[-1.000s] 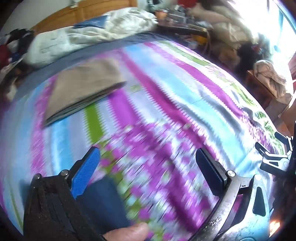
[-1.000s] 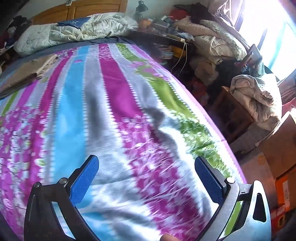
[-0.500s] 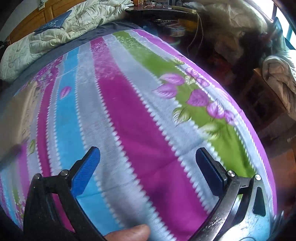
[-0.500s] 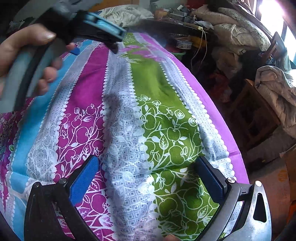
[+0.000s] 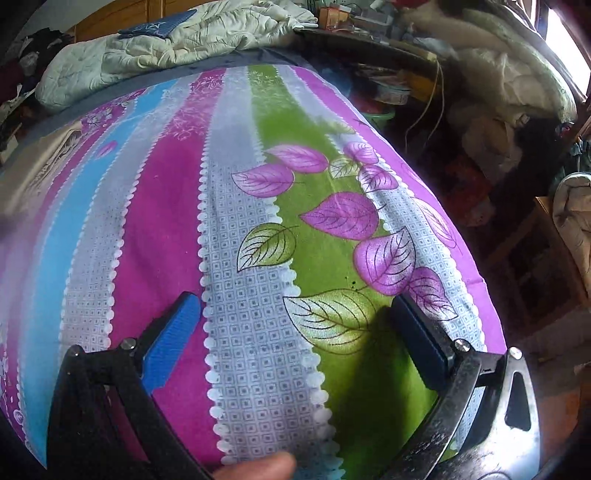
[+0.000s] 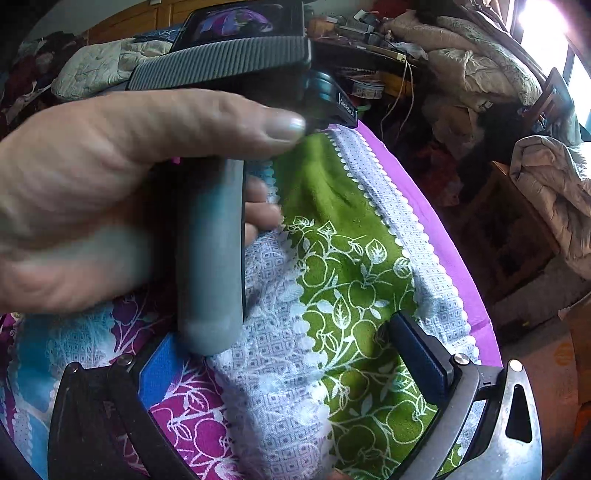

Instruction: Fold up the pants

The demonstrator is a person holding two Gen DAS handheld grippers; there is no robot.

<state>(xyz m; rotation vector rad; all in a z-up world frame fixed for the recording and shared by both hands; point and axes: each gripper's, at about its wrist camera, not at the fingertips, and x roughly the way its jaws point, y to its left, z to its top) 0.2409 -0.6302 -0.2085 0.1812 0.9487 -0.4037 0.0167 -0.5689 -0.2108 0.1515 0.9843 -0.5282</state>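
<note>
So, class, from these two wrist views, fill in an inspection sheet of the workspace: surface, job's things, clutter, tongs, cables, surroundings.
Surface: striped bedsheet in purple, blue, grey and green, lying flat.
Job's things: tan fabric at the left edge, blurred; cannot tell if it is the pants.
Clutter: pale quilt bunched at the bed's far end.
Tongs: left tongs open, empty, over the sheet; right tongs open, empty; a hand gripping a grey handle crosses the right view.
Cables: pale cord hanging beside the bed.
Surroundings: heaped bedding, wooden furniture, bright window.
</note>
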